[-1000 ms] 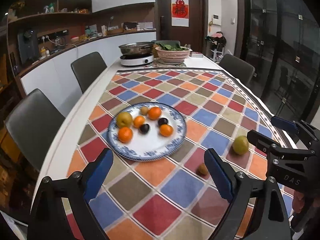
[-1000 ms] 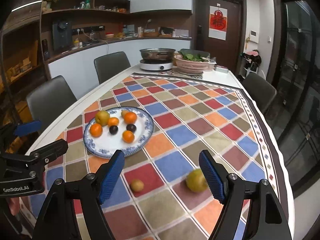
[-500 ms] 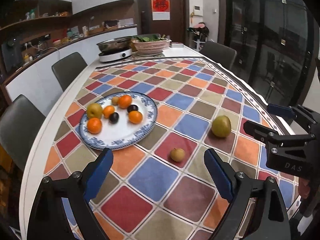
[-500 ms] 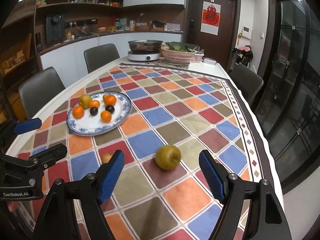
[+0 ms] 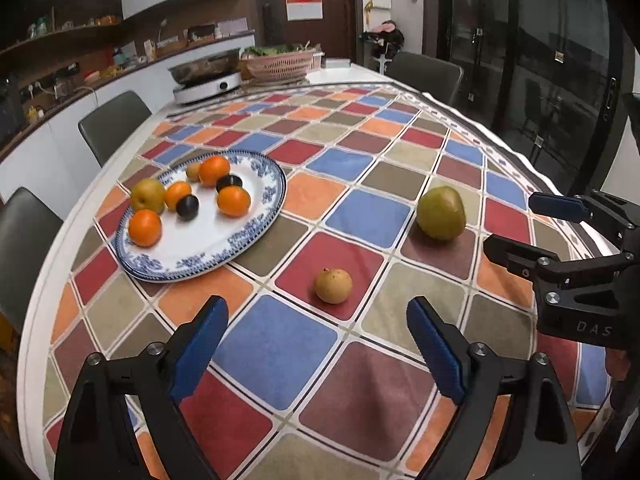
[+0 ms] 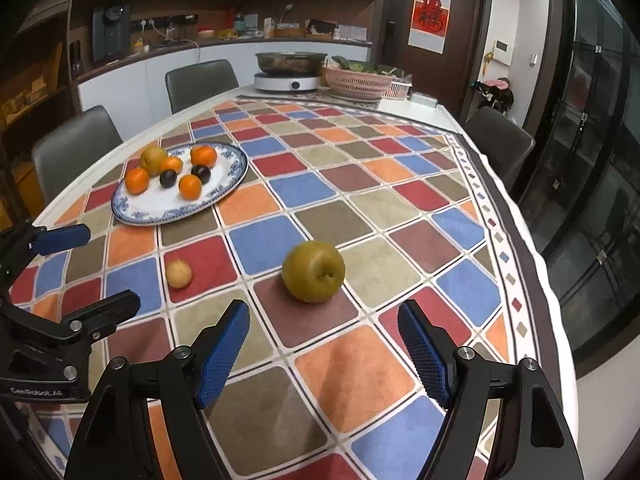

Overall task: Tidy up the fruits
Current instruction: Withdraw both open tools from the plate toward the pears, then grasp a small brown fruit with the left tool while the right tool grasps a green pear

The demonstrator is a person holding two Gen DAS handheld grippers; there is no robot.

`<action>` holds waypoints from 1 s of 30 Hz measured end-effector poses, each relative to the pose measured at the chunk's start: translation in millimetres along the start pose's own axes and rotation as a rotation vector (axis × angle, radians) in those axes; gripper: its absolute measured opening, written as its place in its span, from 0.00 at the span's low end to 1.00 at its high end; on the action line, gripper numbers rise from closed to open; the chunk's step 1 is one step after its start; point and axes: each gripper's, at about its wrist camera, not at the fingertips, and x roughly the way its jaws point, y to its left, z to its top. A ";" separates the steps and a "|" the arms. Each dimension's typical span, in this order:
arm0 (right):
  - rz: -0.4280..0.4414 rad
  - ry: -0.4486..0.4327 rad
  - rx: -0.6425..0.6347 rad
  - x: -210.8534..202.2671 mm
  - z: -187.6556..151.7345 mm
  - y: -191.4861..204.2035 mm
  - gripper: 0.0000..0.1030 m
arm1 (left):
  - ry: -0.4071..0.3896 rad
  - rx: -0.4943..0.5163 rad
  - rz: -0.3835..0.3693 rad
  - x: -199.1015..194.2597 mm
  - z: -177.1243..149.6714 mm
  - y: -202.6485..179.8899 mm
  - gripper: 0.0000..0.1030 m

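A blue-and-white plate (image 5: 256,216) (image 6: 232,178) at the table's left holds several oranges, two dark plums and a yellow-green pear. A large green pear (image 5: 441,213) (image 6: 313,271) and a small yellow-brown fruit (image 5: 333,286) (image 6: 179,274) lie loose on the checked tablecloth. My left gripper (image 5: 316,344) is open and empty, just short of the small fruit. My right gripper (image 6: 324,354) is open and empty, just short of the large pear; it also shows at the right of the left wrist view (image 5: 528,224).
An induction cooker with a pan (image 6: 289,68) and a pink basket of greens (image 6: 358,80) stand at the table's far end. Grey chairs (image 6: 76,148) line the left side, another (image 6: 500,144) the right. The table edge (image 6: 532,264) runs close on the right.
Both grippers have moved to the right and forward. The loose pear and small fruit now sit centred in front of the open jaws. Nothing was taken hold of.
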 end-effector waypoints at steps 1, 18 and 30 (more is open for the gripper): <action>0.003 0.003 -0.002 2.6 -0.3 -0.1 0.75 | 0.009 -0.004 -0.002 3.8 -0.2 0.2 0.85; 0.115 0.073 0.061 55.0 13.9 -13.0 0.65 | 0.078 -0.051 -0.035 45.1 11.7 1.7 0.52; 0.130 0.081 0.031 73.4 21.8 -6.9 0.61 | 0.118 -0.091 -0.077 56.1 15.6 4.4 0.28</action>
